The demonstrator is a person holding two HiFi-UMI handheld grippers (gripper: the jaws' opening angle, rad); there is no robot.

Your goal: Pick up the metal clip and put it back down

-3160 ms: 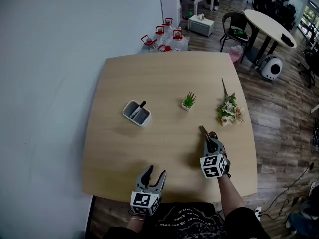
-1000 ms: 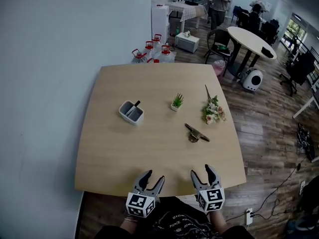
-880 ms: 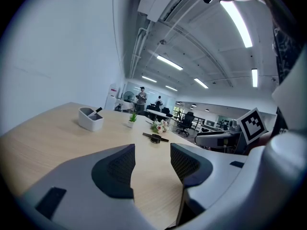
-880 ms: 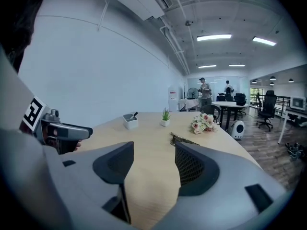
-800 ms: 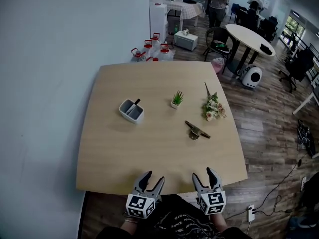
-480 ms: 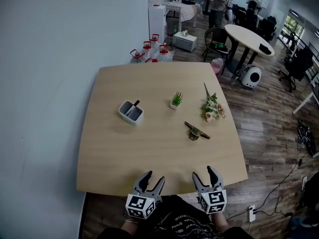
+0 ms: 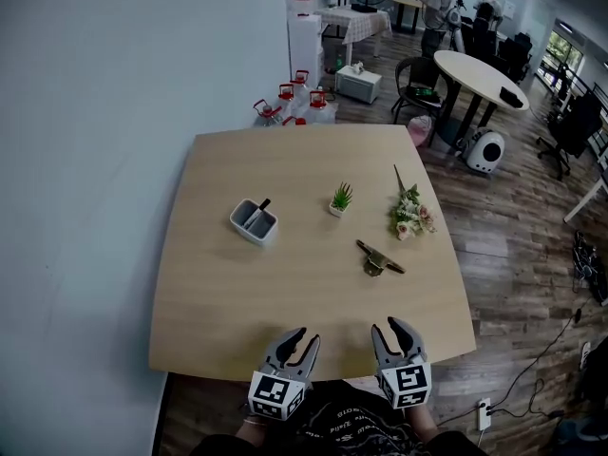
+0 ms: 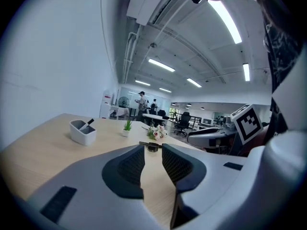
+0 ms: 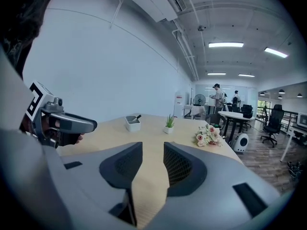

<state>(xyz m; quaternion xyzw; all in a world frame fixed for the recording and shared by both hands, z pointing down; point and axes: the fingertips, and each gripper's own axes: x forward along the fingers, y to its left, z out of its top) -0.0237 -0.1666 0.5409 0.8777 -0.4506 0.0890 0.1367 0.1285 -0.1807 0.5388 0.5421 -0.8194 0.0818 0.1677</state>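
Metal clip (image 7: 379, 257) now lies free on the surface (image 7: 285, 169), right of centre. The right gripper (image 7: 389, 328) has left it and pulled back to the bottom edge beside the left gripper (image 7: 304, 338). Both sets of fingers are half-open, closing on nothing. Task looks done.

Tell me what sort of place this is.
Probably an open-plan office or shared workroom: a round white meeting table with a black chair, clear water jugs with red caps beside a white dispenser, and long ceiling strip lights.

Grey fingers (image 7: 288, 342), marker cubes (image 7: 275, 394), dark printed shirt (image 7: 344, 427)
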